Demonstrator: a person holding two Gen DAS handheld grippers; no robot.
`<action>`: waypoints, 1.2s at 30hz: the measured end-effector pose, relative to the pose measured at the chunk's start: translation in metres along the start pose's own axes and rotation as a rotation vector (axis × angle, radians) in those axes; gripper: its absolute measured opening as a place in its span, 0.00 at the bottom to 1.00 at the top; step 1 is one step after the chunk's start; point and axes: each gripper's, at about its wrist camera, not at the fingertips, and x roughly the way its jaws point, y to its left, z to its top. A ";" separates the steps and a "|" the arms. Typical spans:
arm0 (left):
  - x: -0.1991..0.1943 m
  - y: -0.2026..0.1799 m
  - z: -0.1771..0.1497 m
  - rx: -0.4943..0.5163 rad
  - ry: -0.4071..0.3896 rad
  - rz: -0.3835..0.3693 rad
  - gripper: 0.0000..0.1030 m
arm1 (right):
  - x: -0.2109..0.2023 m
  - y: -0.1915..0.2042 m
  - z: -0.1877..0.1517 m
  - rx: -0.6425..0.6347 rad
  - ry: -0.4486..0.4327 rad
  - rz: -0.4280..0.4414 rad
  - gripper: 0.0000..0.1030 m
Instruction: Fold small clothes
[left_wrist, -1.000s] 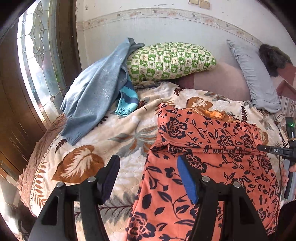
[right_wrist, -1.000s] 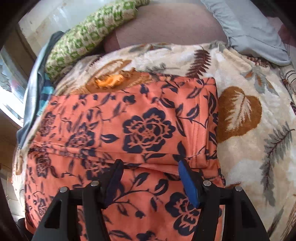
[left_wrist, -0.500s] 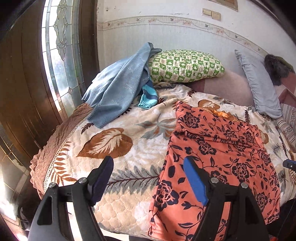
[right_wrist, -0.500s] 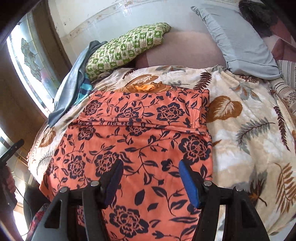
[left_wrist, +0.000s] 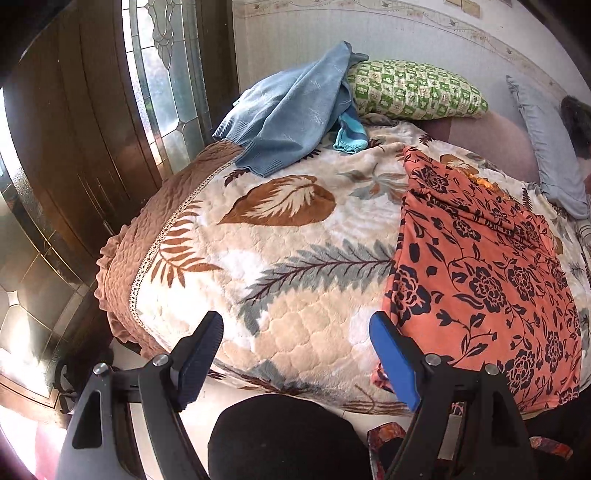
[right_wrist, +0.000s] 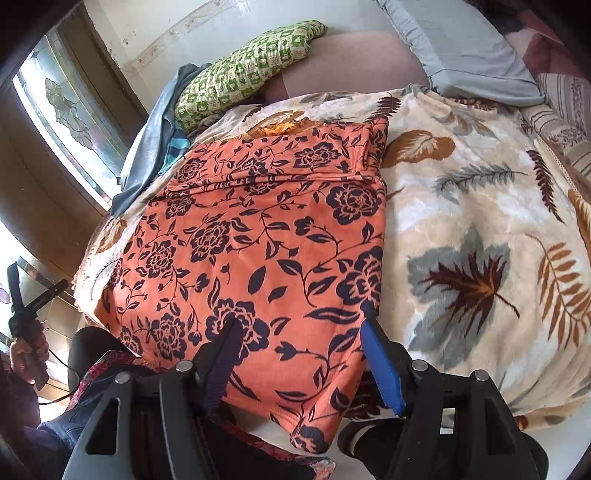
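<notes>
An orange knit garment printed with dark navy roses and vines (right_wrist: 258, 240) lies spread flat on a plush cream bedspread patterned with brown and grey leaves (left_wrist: 295, 258). Its far end is folded over into a band that runs across the cloth, and its near hem hangs over the bed's near edge. In the left wrist view the garment (left_wrist: 487, 280) covers the right part of the bedspread, with bare bedspread between it and the brown quilted frill along the bed's left edge.

The left gripper (left_wrist: 297, 354) hangs over the near edge of the bed with its jaws wide apart; they have just been opening, and nothing is between them. Its blue pad (left_wrist: 393, 363) sits just beside the garment's near left corner, though whether it touches the cloth is hard to tell from this angle. The right gripper (right_wrist: 301, 363) is above the garment's near right corner, jaws apart and just now opening further, with the orange cloth seen between the fingers but not pinched.

At the bed's far left corner a light blue knit sweater (left_wrist: 295, 114) lies crumpled against a green-and-white checked pillow (left_wrist: 413, 90). A pale grey-blue pillow (right_wrist: 465, 55) leans at the far right.
</notes>
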 end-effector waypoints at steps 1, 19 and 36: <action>0.001 0.003 -0.002 -0.005 0.008 -0.002 0.79 | 0.000 -0.002 -0.005 0.007 0.005 0.004 0.68; 0.070 -0.077 -0.001 0.073 0.190 -0.239 0.16 | 0.008 -0.043 -0.037 0.223 0.040 0.041 0.68; 0.065 -0.047 -0.005 0.092 0.280 -0.201 0.53 | 0.068 -0.052 -0.054 0.363 0.221 0.106 0.68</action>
